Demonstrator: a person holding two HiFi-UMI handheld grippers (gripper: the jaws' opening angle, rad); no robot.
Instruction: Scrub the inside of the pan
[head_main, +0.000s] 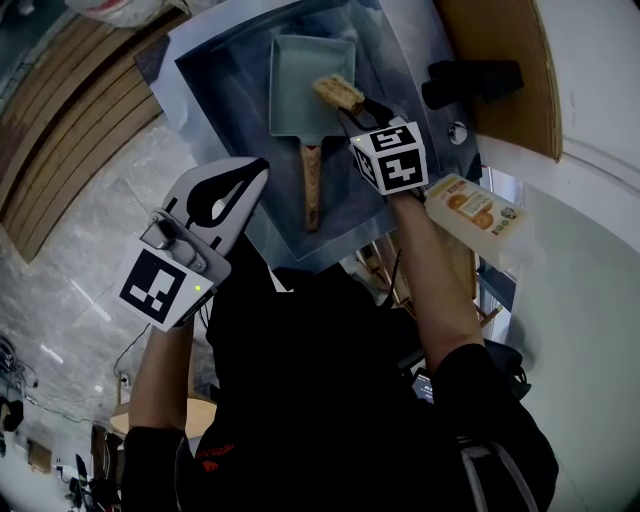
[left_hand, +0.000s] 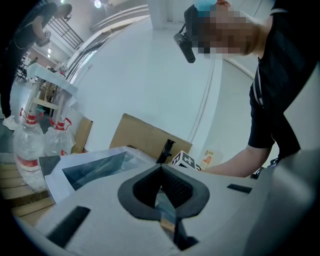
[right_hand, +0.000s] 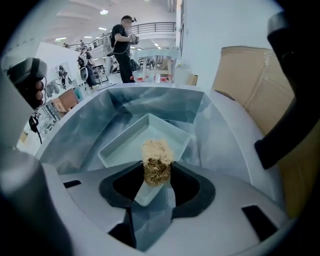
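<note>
No writing can be read: a packet (head_main: 478, 212) printed with orange pictures is propped on the white ledge right of the sink, and its lettering is too small to make out. Only black-and-white square markers are seen on the grippers.

A large, bright hall with a railed gallery is shown in the right gripper view, with people standing far off. A pale, veined floor (head_main: 70, 290) is seen beneath. A steel sink (head_main: 225, 95) is set into a light counter, and a brown cardboard sheet (head_main: 500, 70) is leaned at its right. Clear bottles (left_hand: 30, 150) with red caps are stood beyond the sink's far side.

The pan (head_main: 300, 85), pale blue-green and rectangular, is laid flat in the basin, its wooden handle (head_main: 311, 185) pointed toward the person.

The left gripper (head_main: 262, 165) is held over the sink's left rim, its jaws pressed together on nothing. The right gripper (head_main: 352, 108) is clamped on a tan fibrous scrubber (head_main: 338, 93), held at the pan's right rim; contact with the pan seems likely but cannot be confirmed.
</note>
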